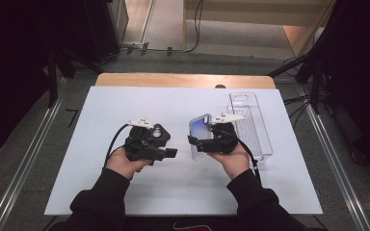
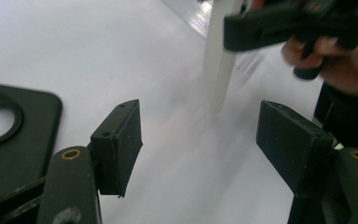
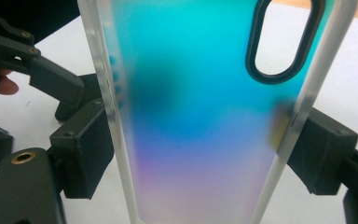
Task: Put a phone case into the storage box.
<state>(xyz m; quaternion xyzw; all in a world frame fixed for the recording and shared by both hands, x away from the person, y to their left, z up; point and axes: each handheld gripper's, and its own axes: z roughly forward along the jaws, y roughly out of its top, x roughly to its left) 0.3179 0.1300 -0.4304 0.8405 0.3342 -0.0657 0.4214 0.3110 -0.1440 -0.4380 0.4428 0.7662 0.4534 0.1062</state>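
The left gripper (image 1: 169,153) hovered above the table (image 1: 101,192), fingers (image 2: 119,144) apart; the right gripper (image 1: 195,143) clamped the phone case (image 3: 200,116).

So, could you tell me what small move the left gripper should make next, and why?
Probably reach across to the iridescent phone case, which the right gripper holds upright by its edges; the left gripper is open with nothing between its jaws, and the black phone case lies on the table.
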